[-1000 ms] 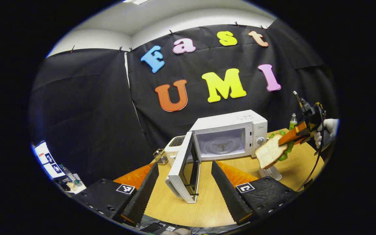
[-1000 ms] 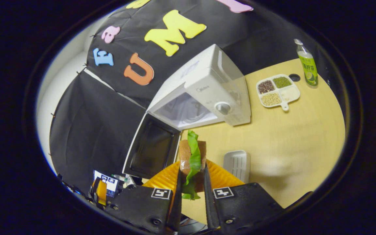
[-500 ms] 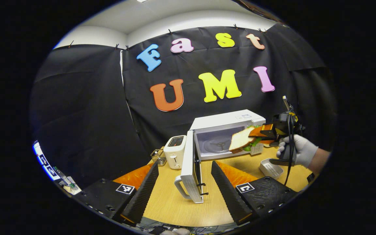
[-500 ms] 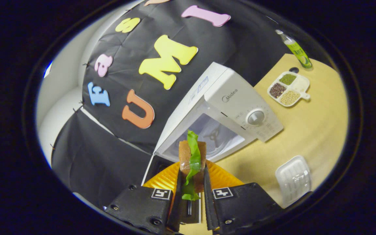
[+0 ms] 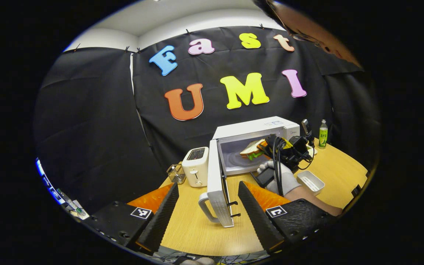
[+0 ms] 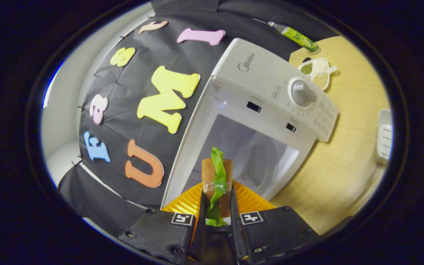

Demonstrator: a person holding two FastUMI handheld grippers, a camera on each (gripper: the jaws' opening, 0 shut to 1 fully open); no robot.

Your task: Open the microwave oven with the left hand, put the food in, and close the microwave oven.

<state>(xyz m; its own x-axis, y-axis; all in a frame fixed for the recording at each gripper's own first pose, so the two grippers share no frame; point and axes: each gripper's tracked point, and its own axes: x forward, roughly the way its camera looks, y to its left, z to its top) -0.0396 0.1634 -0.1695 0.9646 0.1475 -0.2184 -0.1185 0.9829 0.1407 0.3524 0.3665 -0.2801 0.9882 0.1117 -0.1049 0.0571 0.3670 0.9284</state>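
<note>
The white microwave (image 5: 256, 130) stands on the wooden table with its door (image 5: 217, 191) swung wide open toward me. My left gripper (image 5: 206, 200) is open and holds nothing, well back from the door. A sandwich (image 5: 251, 149) with green lettuce is at the mouth of the oven cavity, clamped in my right gripper (image 5: 267, 149), which a gloved hand (image 5: 280, 176) carries. In the right gripper view the sandwich (image 6: 217, 176) stands edge-on, pinched by my right gripper (image 6: 216, 198), and the microwave (image 6: 271, 84) cavity (image 6: 256, 151) opens just ahead.
A white toaster (image 5: 195, 167) and a small wire basket (image 5: 175, 173) stand left of the microwave. A white tray (image 5: 310, 182) lies on the table to the right. A green bottle (image 5: 322, 133) and a divided dish of grains (image 6: 317, 69) stand further right.
The right gripper has carried the sandwich leftward from above the table to the oven's opening. The microwave has grown larger in the right gripper view. The left gripper stayed open, drifting slightly.
</note>
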